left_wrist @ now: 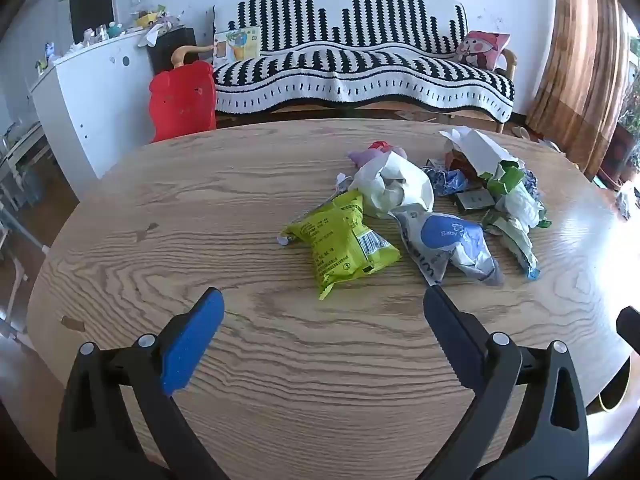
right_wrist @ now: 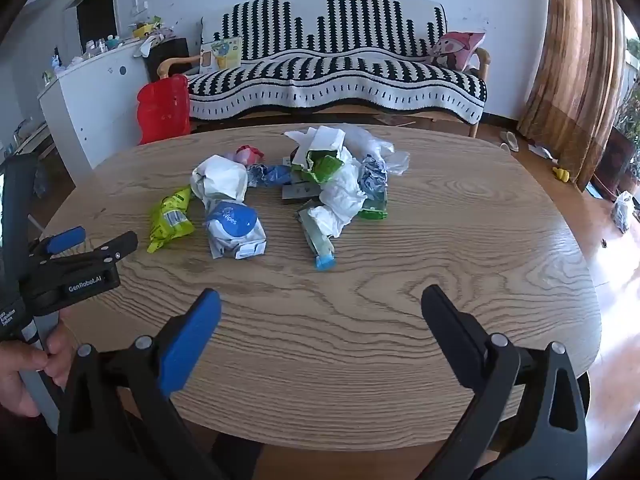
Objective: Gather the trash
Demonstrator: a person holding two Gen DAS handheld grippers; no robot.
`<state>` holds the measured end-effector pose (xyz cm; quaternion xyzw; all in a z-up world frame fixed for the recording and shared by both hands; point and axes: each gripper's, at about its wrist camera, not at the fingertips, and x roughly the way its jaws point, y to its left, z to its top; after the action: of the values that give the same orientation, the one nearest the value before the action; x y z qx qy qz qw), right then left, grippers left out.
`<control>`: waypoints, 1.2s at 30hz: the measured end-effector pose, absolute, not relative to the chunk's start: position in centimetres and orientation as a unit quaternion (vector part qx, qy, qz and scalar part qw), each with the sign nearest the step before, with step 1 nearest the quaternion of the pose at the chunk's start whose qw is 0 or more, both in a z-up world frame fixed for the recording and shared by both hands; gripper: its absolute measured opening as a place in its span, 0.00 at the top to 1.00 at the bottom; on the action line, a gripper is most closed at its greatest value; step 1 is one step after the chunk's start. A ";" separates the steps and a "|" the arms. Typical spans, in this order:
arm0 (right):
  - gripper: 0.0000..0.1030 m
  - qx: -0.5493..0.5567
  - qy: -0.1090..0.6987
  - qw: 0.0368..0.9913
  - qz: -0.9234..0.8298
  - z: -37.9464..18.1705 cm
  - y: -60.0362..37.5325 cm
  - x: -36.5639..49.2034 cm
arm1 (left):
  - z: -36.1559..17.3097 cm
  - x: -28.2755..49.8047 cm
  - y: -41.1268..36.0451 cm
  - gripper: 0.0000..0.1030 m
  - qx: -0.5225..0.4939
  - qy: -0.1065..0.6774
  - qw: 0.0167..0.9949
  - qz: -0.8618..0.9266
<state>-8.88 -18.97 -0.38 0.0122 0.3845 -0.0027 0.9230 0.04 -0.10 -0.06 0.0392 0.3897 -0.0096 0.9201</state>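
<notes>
A heap of trash lies on the oval wooden table [left_wrist: 240, 360]: a yellow-green snack bag [left_wrist: 344, 240], a blue-and-white wipes pack [left_wrist: 448, 244], a crumpled white bag [left_wrist: 394, 184], green-and-white wrappers [left_wrist: 512, 200] and a white paper box [left_wrist: 476, 148]. My left gripper [left_wrist: 324, 300] is open and empty, just short of the snack bag. My right gripper [right_wrist: 320, 304] is open and empty, nearer the front edge, with the wipes pack [right_wrist: 234, 226], the snack bag [right_wrist: 170, 218] and the wrappers [right_wrist: 340, 196] ahead. The left gripper also shows at the left of the right wrist view [right_wrist: 96, 240].
A striped sofa [left_wrist: 360, 68] stands behind the table, with a red plastic chair [left_wrist: 182, 100] and a white cabinet [left_wrist: 100, 92] to its left. A brown curtain [left_wrist: 576, 60] hangs at the right. A small plastic bag [right_wrist: 622, 212] lies on the floor at right.
</notes>
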 end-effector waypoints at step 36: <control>0.06 0.022 0.381 0.924 0.001 -0.4 -19.2 -8.7 | 0.1 -0.2 0.0 0.06 0.037 0.390 0.920 -0.011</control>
<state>-8.74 -19.18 -0.42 0.0219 0.3814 0.0009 0.9242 -0.17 -0.01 0.06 0.0369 0.3896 -0.0108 0.9202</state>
